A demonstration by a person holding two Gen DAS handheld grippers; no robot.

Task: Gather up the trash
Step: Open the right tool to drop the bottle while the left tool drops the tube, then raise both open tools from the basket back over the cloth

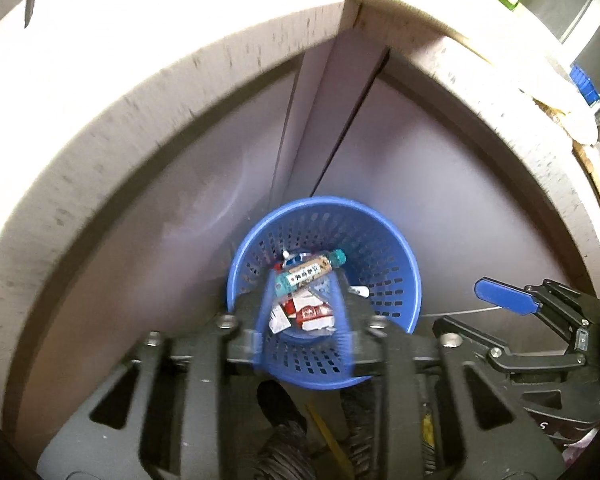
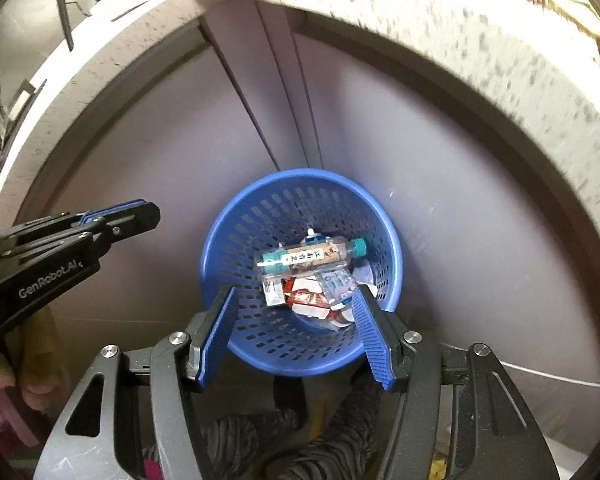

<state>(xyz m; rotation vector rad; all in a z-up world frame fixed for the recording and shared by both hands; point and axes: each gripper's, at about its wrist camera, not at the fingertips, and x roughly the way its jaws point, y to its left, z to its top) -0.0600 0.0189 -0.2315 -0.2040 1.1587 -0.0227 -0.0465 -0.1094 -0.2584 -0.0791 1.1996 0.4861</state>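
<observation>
Nearest us, our left tool (image 1: 304,312) stands with its blue fingers a narrow way apart and nothing between them, while our right tool (image 2: 296,336) stands wider, also empty. Both point down over the blue perforated basket (image 2: 236,236), which sits on the floor in a corner of pale panels. Inside it lie a teal-capped bottle (image 2: 312,258) and crumpled red-and-white wrappers (image 2: 310,300). Beyond, the worktop (image 1: 148,80) edge curves overhead.

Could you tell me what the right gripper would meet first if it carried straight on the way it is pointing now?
Most likely the trash in the blue basket: the right gripper points down into its mouth, fingers apart and empty, toward the red-and-white wrappers just below the bottle. Depth is unclear, so the near rim could come first.
</observation>
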